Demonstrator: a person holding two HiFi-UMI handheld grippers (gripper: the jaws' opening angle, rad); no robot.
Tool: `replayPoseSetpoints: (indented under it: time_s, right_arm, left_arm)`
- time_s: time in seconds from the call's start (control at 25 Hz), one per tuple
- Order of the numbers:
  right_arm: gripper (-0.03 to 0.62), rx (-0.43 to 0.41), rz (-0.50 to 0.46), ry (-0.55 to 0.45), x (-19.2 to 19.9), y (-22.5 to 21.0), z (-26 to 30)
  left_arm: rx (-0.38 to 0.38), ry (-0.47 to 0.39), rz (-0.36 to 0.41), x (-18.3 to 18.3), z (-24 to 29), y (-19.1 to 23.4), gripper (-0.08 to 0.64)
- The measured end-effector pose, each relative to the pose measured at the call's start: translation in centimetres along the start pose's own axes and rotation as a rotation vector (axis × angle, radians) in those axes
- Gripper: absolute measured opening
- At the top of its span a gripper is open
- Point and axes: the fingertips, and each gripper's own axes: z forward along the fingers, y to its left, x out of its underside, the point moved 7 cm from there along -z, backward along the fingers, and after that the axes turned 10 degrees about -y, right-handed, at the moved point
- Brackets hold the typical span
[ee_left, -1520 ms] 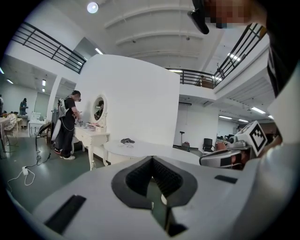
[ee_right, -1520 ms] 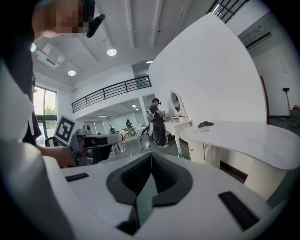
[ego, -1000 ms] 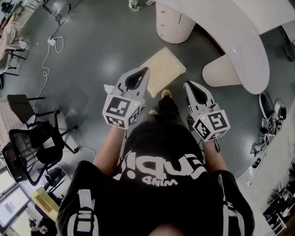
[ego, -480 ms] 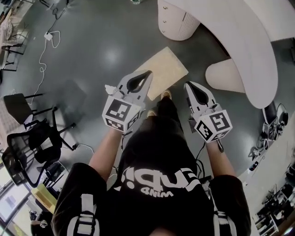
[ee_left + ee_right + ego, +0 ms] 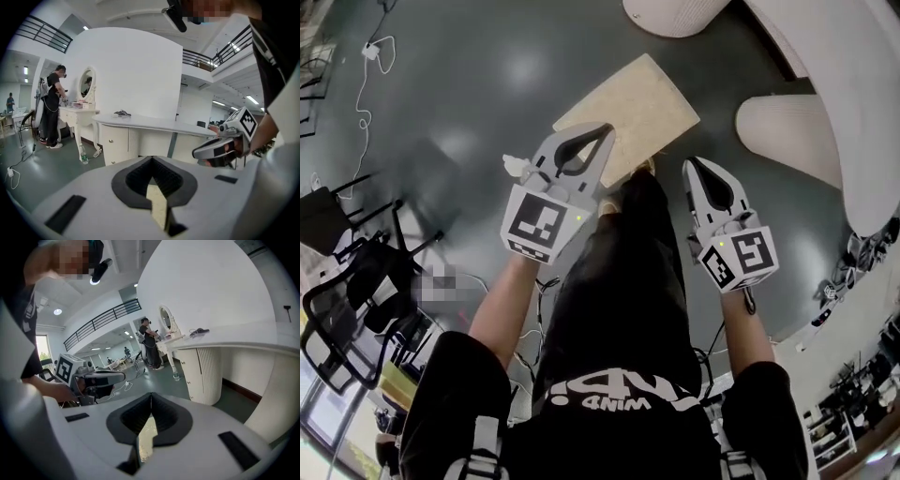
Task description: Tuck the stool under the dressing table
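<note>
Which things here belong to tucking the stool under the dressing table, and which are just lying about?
For the job:
- stool
- dressing table
- left hand-held gripper and right hand-held gripper, both shut and empty

Just lying about:
- black chairs
- white cable on the floor
- water bottle on the floor

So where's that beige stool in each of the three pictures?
Head view: stool upper centre, near the curved white table.
Left gripper view: only a beige sliver of stool, low centre, behind the jaws.
Right gripper view: the same sliver, low centre.
Shared landmark: the curved white table, in all three.
</note>
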Motion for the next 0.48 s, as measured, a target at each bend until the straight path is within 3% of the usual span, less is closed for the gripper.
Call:
replayPoseSetpoints:
  time_s: [0.28,0.48]
  right_arm:
    - [0.023,0.023,0.044,0.046,9.0,-3.3,4.5]
    - [0.023,0.047,0.080,0.076,11.5,-5.8,5.4]
  left_arm:
    - [0.014,0.086,-0.008,10.1,3.0,2.2,0.009]
    - [0.063,0.110,0.025,13.4,5.2,3.3,0.009]
